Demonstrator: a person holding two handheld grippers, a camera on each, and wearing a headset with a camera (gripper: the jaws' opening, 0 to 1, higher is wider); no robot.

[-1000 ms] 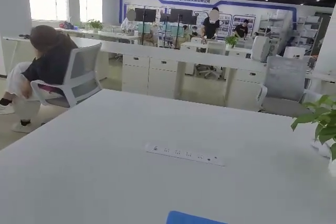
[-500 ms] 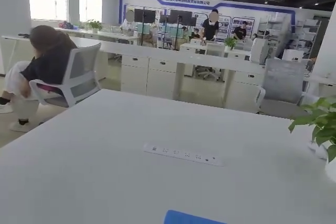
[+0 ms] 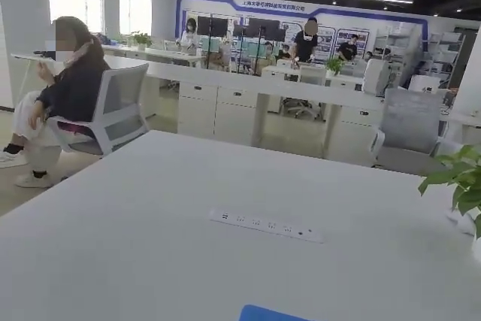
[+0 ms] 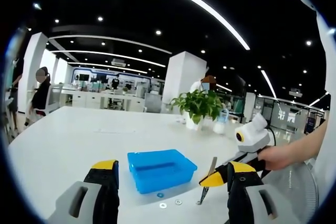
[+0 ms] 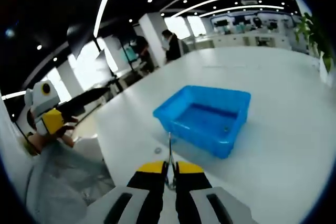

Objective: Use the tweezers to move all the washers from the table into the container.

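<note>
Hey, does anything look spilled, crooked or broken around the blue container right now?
Nothing stands out. The blue container sits upright on the white table, two washers lie flat on the table beside it, and the right gripper is shut on the tweezers.

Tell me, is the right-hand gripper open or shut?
Shut: the right gripper has its yellow-tipped jaws closed on the tweezers, with hardly any gap between them.
</note>
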